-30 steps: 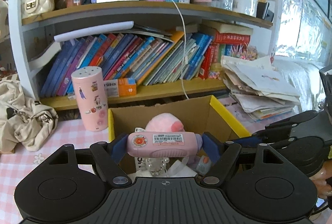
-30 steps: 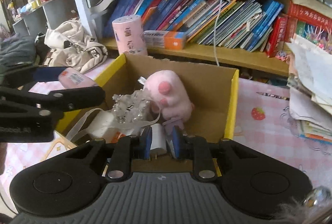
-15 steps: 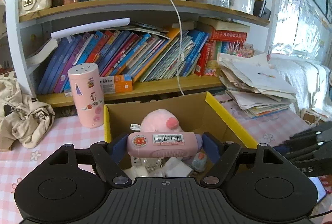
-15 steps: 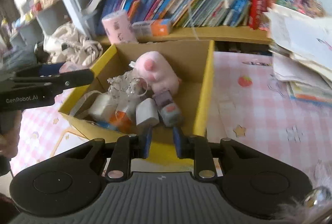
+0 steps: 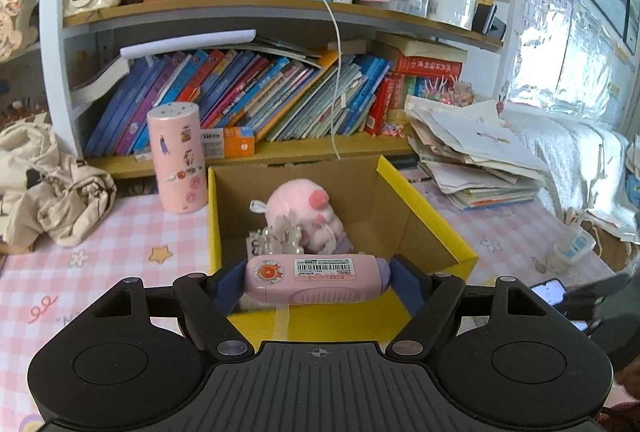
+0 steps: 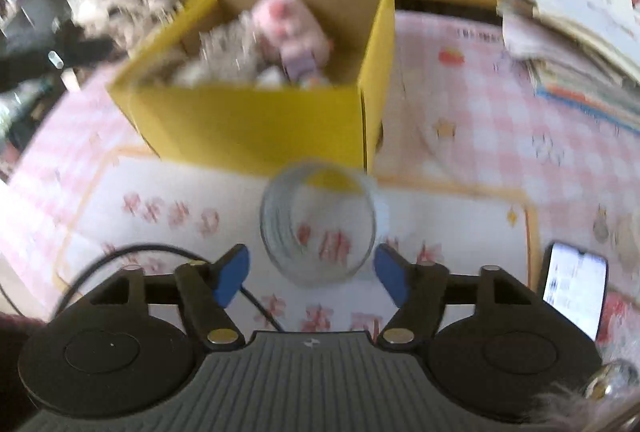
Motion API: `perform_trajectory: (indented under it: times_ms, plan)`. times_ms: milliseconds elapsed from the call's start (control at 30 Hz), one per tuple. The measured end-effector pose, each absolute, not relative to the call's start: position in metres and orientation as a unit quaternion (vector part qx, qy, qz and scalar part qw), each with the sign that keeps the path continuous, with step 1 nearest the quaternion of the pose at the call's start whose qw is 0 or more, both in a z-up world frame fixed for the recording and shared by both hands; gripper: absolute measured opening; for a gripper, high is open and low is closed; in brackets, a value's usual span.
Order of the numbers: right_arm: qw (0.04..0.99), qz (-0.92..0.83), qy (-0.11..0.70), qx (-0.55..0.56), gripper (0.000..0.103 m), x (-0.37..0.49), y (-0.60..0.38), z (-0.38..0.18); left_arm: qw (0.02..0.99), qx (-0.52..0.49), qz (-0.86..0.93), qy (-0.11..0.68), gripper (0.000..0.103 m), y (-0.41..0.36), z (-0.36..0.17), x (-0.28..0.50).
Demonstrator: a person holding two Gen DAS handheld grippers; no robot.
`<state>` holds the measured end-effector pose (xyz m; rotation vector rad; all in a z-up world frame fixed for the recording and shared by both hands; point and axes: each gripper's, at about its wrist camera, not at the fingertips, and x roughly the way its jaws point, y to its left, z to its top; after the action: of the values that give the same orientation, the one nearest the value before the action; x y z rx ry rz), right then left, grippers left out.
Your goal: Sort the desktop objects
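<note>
My left gripper (image 5: 318, 282) is shut on a pink cylindrical case (image 5: 316, 279) with a barcode label, held crosswise above the near edge of the yellow cardboard box (image 5: 434, 222). The box holds a pink plush toy (image 5: 300, 206), a clear crystal piece (image 5: 280, 236) and other small items. In the blurred right wrist view my right gripper (image 6: 312, 274) is open, its blue pads on either side of a clear roll of tape (image 6: 318, 222) lying on the mat in front of the box (image 6: 248, 120).
A pink sticker-covered canister (image 5: 178, 156) stands left of the box. A beige bag (image 5: 52, 188) lies far left. A paper stack (image 5: 476, 160) sits right. A phone (image 6: 574, 286) and a black cable (image 6: 160, 252) lie near my right gripper. Bookshelves stand behind.
My right gripper pulled back out of the box, opened wide and dropped low to the clear tape roll. My left gripper with the pink case rose and backed off a little.
</note>
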<state>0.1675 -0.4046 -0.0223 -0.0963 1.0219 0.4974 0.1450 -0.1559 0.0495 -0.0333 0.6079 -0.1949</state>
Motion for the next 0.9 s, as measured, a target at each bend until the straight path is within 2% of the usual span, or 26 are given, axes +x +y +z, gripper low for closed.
perform_trajectory:
  times_ms: [100,200,467,667,767,900]
  plan:
    - [0.848,0.214,0.482,-0.055,0.075,0.164,-0.402,-0.030,0.949,-0.018,-0.095,0.301,0.078,-0.157,0.048,0.139]
    - [0.860,0.196,0.469,-0.042,0.071,0.165,-0.407,-0.026,0.949,-0.018,-0.096,0.299,0.077,-0.158,0.049,0.133]
    - [0.863,0.157,0.480,-0.008,0.039,0.193,-0.422,-0.041,0.950,-0.022,-0.090,0.299,0.077,-0.158,0.047,0.124]
    - [0.847,0.151,0.509,-0.024,0.023,0.208,-0.413,-0.068,0.949,-0.019,-0.090,0.300,0.077,-0.159,0.046,0.121]
    - [0.843,0.169,0.510,-0.032,0.008,0.205,-0.412,-0.068,0.950,-0.020,-0.090,0.300,0.077,-0.160,0.046,0.121]
    - [0.841,0.199,0.501,-0.040,0.006,0.194,-0.413,-0.056,0.950,-0.021,-0.089,0.297,0.077,-0.160,0.046,0.122]
